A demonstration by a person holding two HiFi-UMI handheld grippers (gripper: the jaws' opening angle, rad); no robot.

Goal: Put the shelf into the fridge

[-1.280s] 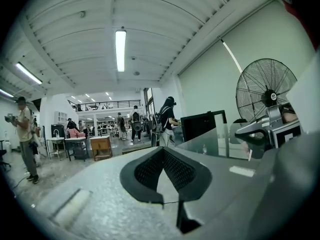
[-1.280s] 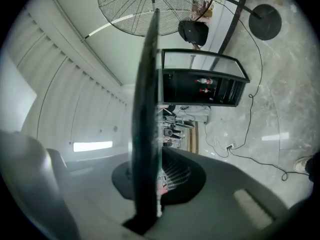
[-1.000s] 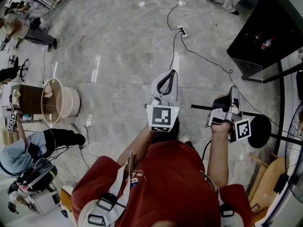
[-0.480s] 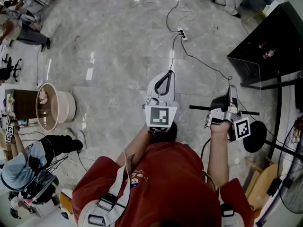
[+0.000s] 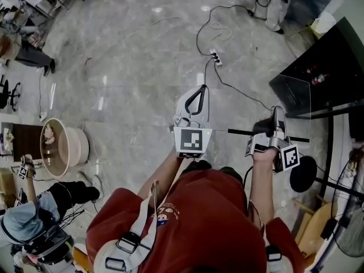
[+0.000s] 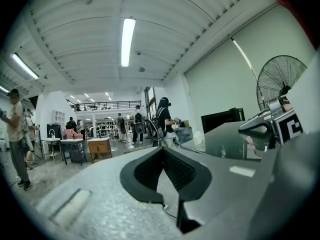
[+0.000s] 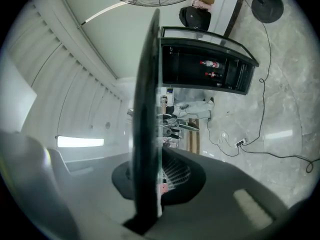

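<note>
Right gripper is clamping shut on shelf, a thin dark-rimmed glass pane that is showing edge-on and jutting both sides of jaws. Left gripper is staying closed and empty. We are walking: black boxy fridge is looming larger than a second ago, and round tub is sliding down-left over glossy marble floor.

The head view looks steeply down from above the person's shoulders onto the floor and takes in the left hand-held gripper and the right hand-held gripper. The left gripper view faces level across the hall. The right gripper view is rolled sideways, with the glass shelf edge-on near the lens. Like the head view, it shows the fridge. Both gripper views catch the fan.
</note>
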